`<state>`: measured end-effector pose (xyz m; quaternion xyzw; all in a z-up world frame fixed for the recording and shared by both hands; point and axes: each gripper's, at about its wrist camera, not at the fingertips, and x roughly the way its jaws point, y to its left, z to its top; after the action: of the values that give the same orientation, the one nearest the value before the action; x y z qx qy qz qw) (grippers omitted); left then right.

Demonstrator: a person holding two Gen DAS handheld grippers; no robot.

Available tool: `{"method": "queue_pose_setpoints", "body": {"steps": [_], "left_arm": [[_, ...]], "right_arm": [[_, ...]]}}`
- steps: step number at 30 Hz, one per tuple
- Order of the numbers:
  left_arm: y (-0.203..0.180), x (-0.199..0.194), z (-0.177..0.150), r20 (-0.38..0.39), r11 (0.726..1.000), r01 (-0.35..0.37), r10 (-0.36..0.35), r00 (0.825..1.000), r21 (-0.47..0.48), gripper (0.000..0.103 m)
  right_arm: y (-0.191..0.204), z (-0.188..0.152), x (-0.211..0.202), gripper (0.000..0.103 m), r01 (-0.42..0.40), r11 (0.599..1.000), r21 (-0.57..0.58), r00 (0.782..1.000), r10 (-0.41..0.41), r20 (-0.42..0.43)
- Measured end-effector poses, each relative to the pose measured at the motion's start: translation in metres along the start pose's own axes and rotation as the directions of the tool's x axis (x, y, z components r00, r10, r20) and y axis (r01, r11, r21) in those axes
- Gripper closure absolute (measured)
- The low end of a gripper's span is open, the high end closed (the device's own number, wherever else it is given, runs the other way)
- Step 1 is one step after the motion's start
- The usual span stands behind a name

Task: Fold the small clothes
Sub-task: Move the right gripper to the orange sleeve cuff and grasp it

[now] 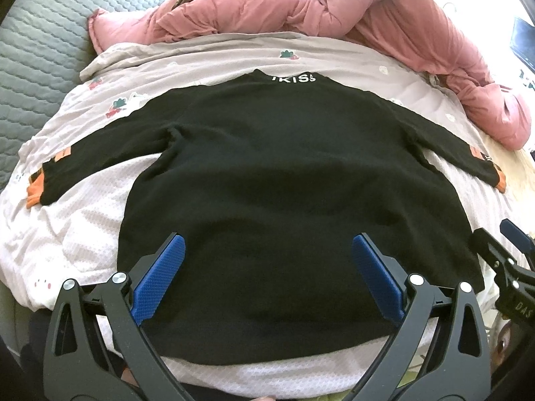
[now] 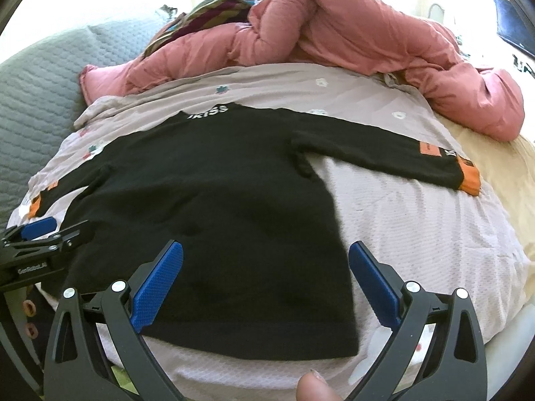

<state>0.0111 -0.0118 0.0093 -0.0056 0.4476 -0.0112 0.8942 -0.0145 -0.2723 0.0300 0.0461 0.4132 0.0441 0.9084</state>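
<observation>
A black long-sleeved sweater (image 1: 284, 173) (image 2: 207, 207) with orange cuffs and white letters at the collar lies flat on the bed, both sleeves spread out sideways. My left gripper (image 1: 267, 244) is open, hovering over the lower middle of the sweater near its hem. My right gripper (image 2: 265, 250) is open too, over the sweater's lower right corner, with its right finger (image 2: 374, 277) above the sheet. The left sleeve cuff (image 1: 36, 187) and right sleeve cuff (image 2: 468, 173) rest on the sheet. Nothing is between either gripper's jaws.
A pale patterned sheet (image 1: 87, 220) (image 2: 418, 234) covers the bed. A rumpled pink duvet (image 1: 384, 16) (image 2: 351, 33) lies along the far side, with a striped cloth behind it. A grey quilted cover (image 1: 36, 50) sits at the left. A fingertip (image 2: 314, 387) shows at the bottom edge.
</observation>
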Motion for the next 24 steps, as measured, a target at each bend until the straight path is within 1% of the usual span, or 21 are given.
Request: {"method": "queue_pose_setpoints", "body": {"steps": [4,11,17,24], "left_arm": [[-0.005,0.003,0.009,0.000,1.000,0.007,-0.007,1.000,0.002,0.009],[-0.012,0.008,0.027,0.003,1.000,0.014,-0.015,1.000,0.004,0.009],[-0.014,0.011,0.044,0.017,1.000,0.025,-0.025,1.000,0.003,0.009],[-0.017,0.020,0.064,0.029,1.000,0.028,-0.028,0.999,-0.002,0.009]], "right_arm": [[-0.019,0.008,0.002,0.004,0.026,0.999,0.036,1.000,-0.027,0.010],[-0.063,0.022,0.004,0.004,0.099,0.988,0.116,0.994,-0.103,0.029],[-0.110,0.031,0.007,0.004,0.176,0.963,0.204,0.982,-0.186,0.027],[-0.158,0.040,0.017,0.004,0.240,0.931,0.276,0.968,-0.249,-0.003]]}}
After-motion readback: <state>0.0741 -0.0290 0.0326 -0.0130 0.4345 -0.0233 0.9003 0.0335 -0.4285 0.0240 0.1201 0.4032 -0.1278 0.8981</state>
